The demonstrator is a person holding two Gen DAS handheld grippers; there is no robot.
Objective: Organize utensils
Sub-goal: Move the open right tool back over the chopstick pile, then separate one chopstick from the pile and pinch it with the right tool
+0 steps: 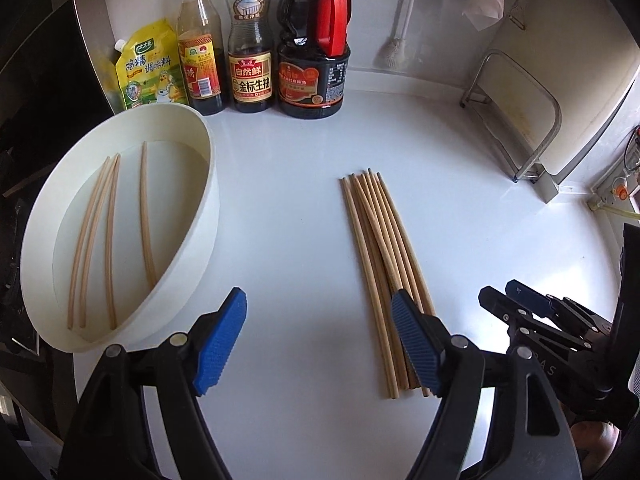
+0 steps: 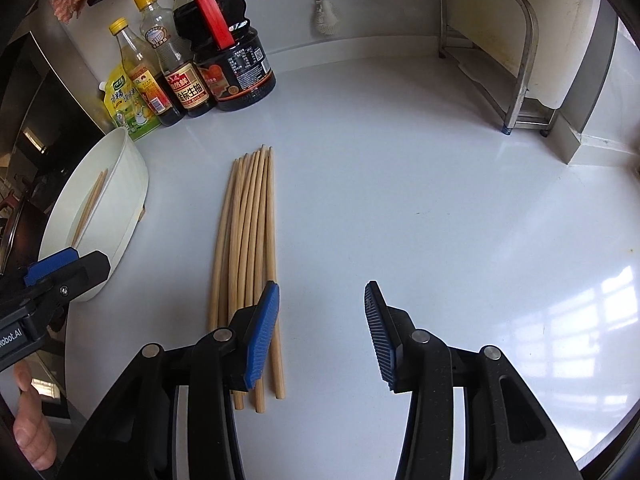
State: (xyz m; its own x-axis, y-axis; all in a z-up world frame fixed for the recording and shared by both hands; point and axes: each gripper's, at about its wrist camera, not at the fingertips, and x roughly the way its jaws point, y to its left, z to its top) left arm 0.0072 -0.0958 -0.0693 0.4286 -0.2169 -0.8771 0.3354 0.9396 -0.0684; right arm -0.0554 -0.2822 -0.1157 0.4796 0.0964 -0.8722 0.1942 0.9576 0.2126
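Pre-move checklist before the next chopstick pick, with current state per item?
1. Left gripper open and holding nothing: ok.
2. Right gripper open and holding nothing: ok.
3. Bundle of bare wooden chopsticks lying flat on the white countertop, nothing on top: ok.
4. White oval plastic tub has room, with only a few chopsticks inside: ok.
5. Chopsticks separated enough for a single pick: not ok, they touch and overlap.
6. Dark sauce bottles stand clear of the bundle: ok.

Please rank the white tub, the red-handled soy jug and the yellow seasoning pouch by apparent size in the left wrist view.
1. White tub, nearest the camera
2. Red-handled soy jug
3. Yellow seasoning pouch
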